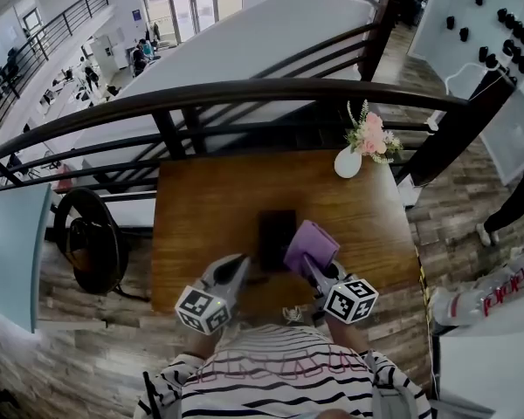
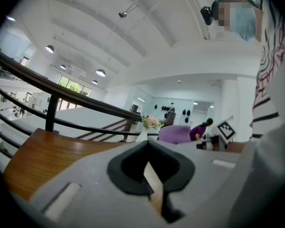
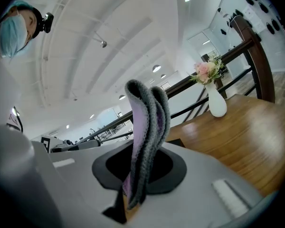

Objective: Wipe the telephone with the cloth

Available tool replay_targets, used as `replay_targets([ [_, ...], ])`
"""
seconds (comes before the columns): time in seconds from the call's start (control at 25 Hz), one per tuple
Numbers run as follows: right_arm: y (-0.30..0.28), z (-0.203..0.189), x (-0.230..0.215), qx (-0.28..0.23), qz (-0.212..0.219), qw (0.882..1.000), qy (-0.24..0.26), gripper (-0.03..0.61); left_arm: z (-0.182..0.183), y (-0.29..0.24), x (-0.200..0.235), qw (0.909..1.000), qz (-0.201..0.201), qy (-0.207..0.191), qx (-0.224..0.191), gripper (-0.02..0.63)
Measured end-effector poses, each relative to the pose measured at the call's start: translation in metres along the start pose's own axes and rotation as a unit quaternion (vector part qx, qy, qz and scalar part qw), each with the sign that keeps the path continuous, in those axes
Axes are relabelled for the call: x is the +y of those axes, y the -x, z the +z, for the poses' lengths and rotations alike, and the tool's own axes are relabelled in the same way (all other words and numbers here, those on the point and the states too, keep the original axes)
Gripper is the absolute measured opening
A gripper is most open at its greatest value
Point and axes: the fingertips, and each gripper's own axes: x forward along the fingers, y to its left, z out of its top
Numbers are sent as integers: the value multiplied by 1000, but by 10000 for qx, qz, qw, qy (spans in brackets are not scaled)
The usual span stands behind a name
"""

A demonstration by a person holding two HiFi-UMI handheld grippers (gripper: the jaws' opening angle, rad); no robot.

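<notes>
Jaws of right gripper (image 3: 129,196) pinch cloth (image 3: 145,127) beside telephone (image 1: 277,238); left gripper (image 2: 154,184) jaws closed, empty.

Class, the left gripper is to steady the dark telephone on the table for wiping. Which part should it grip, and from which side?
Probably its near left edge, coming from the person's left. The telephone lies flat, long side pointing away; the cloth in the right gripper is at its right side, while the left gripper, jaws together, sits beside that edge.
</notes>
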Motion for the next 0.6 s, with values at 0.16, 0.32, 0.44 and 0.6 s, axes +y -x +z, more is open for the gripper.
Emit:
replay_targets([
  [0.16,-1,-1,1,22,40,10000,20,49,-1,0,0,10000,7,5,3,0],
  [0.32,-1,0,-2,0,42,10000,-20,49,-2,-1,-1,10000,6,-16,-20,0],
  [0.44,-2,1,-3,-1,48,10000,-26,49,0,-2,-1,10000,10,-12,-55,0],
  [0.6,-1,0,-5,-6,21,10000,-46,49,-1,-2,-2,10000,22,-8,-63,0],
])
